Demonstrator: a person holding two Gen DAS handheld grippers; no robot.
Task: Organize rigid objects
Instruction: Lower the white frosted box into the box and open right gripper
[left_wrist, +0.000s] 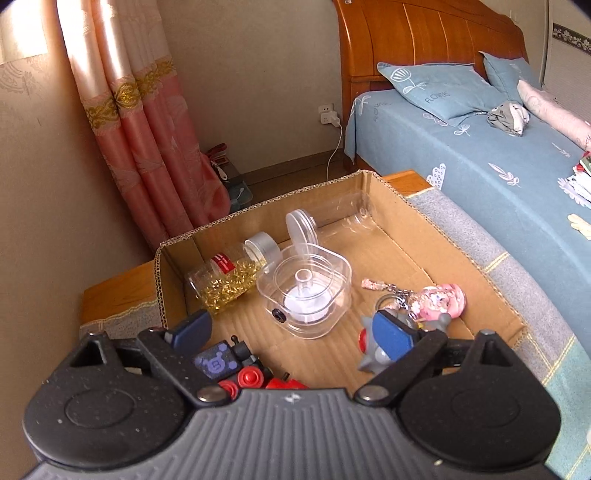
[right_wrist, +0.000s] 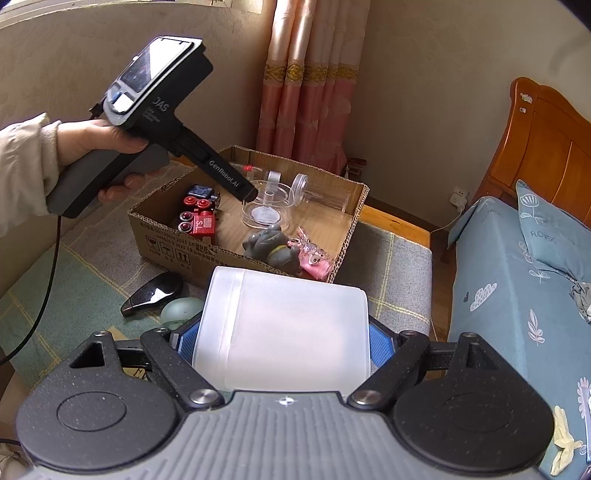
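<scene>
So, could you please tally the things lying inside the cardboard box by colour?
Clear plastic containers: 3 (square tub, gold-bead jar, empty cylinder)
Red toy train: 1
Grey figurine: 1
Pink doll keychain: 1
Total: 6

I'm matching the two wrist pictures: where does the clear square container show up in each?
Left wrist: clear square container at picture centre, mid-box, beyond the open left gripper.
Right wrist: it sits upper centre, by the left gripper's tip.
Shared landmark: cardboard box.
</scene>
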